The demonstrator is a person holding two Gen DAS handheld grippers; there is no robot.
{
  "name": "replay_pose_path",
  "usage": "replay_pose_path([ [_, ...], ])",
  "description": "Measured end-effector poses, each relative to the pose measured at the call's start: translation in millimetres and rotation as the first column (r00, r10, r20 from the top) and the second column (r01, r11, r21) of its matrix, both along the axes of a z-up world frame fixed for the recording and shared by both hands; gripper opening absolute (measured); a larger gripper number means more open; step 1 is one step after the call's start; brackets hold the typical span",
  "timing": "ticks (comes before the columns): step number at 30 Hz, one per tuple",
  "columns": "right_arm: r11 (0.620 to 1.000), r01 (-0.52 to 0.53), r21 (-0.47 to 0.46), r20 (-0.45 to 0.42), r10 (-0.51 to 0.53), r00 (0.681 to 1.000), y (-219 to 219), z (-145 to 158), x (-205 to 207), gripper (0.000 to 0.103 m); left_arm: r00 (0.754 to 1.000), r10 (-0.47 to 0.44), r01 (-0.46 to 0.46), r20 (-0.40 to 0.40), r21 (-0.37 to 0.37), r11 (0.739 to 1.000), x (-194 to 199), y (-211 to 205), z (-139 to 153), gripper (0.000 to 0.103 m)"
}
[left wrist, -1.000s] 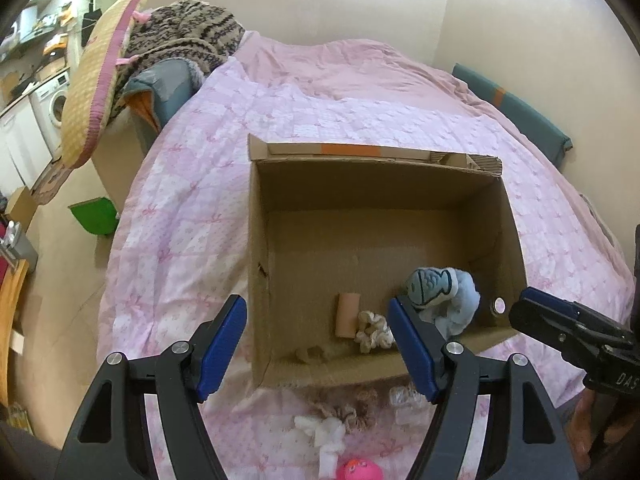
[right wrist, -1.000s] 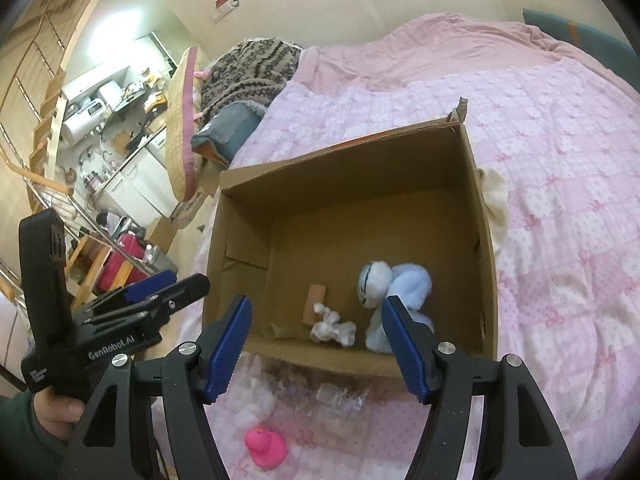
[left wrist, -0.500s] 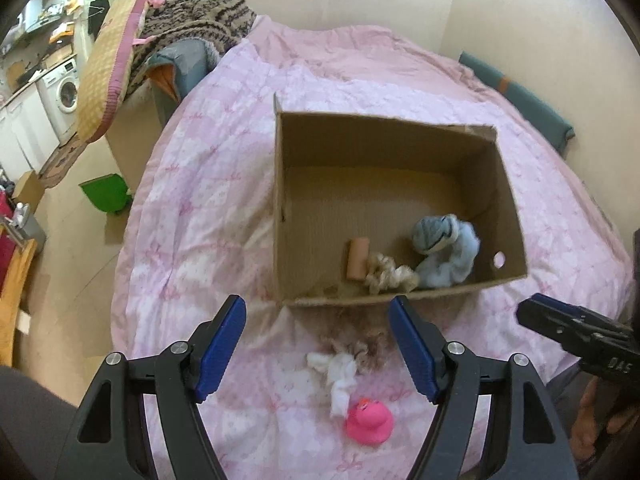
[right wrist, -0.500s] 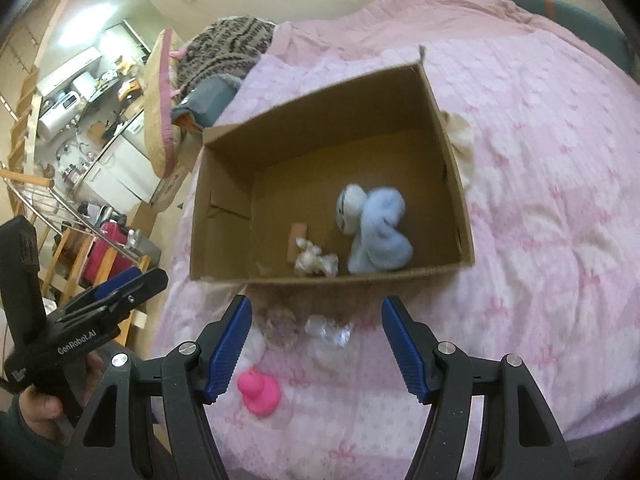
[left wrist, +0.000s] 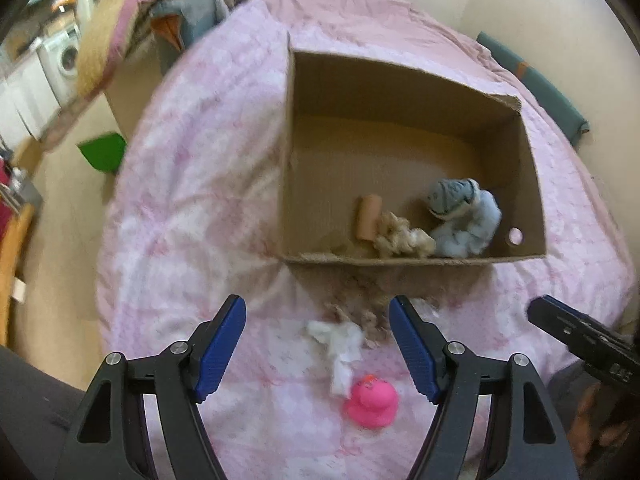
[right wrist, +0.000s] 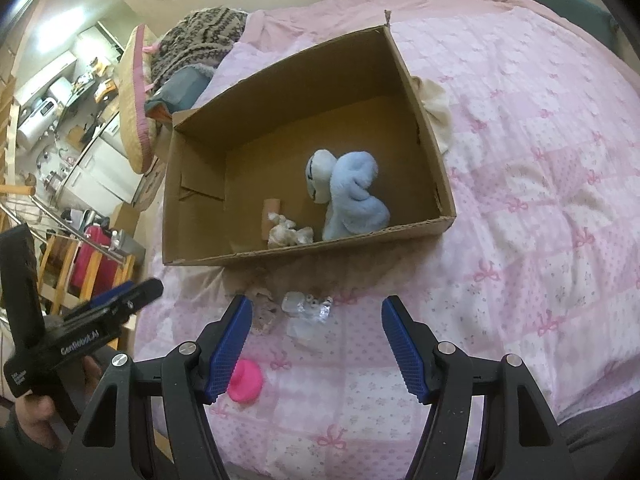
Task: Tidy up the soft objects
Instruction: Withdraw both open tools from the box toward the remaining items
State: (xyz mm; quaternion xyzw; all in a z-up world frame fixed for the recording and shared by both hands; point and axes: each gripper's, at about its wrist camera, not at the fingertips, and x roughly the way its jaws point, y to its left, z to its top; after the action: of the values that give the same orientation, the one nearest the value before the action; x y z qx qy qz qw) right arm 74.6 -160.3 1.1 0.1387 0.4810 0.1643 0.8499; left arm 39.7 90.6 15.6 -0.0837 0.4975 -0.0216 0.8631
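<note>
An open cardboard box [left wrist: 532,168] [right wrist: 436,184] sits on a pink bed. Inside lie a blue plush fish [left wrist: 464,216] [right wrist: 352,196], a cream scrunchie [left wrist: 400,236] [right wrist: 290,232] and a small tan roll [left wrist: 368,216] [right wrist: 269,212]. In front of the box lie a white cloth [left wrist: 340,344], a brown scrunchie [left wrist: 360,312], a pink rubber duck [left wrist: 372,400] [right wrist: 245,376] and a clear crumpled item [right wrist: 306,308]. My left gripper [left wrist: 318,348] is open and empty above the white cloth. My right gripper [right wrist: 316,344] is open and empty above the clear item.
The pink quilt [right wrist: 540,200] covers the bed. A beige cloth [right wrist: 436,108] lies behind the box's right wall. Pillows and a knitted blanket [right wrist: 200,36] pile at the bed's far left. A green bin [left wrist: 102,152] stands on the floor.
Both grippers have pulled back from the box toward the bed's near edge. The loose items in front of the box have come into full view.
</note>
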Motion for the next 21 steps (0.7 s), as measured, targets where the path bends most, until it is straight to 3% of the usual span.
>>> replay_pose_path([
  [7, 1.000, -0.023, -0.005, -0.014, 0.023, 1.000, 8.3, -4.5, 3.9, 0.072, 1.000, -0.012, 0.011, 0.008, 0.058, 0.998, -3.5, -9.2, -1.7, 0.072],
  [17, 0.995, -0.103, 0.007, -0.092, 0.103, 0.990, 26.5, -22.6, 6.7, 0.072, 0.999, 0.032, -0.030, -0.030, 0.067, 0.997, 1.5, 0.0, -10.7, 0.072],
  [21, 0.993, -0.122, -0.005, -0.115, 0.120, 0.986, 32.9, -28.3, 6.7, 0.072, 0.997, 0.043, -0.041, -0.067, 0.028, 0.999, 3.7, 6.0, -16.3, 0.072],
])
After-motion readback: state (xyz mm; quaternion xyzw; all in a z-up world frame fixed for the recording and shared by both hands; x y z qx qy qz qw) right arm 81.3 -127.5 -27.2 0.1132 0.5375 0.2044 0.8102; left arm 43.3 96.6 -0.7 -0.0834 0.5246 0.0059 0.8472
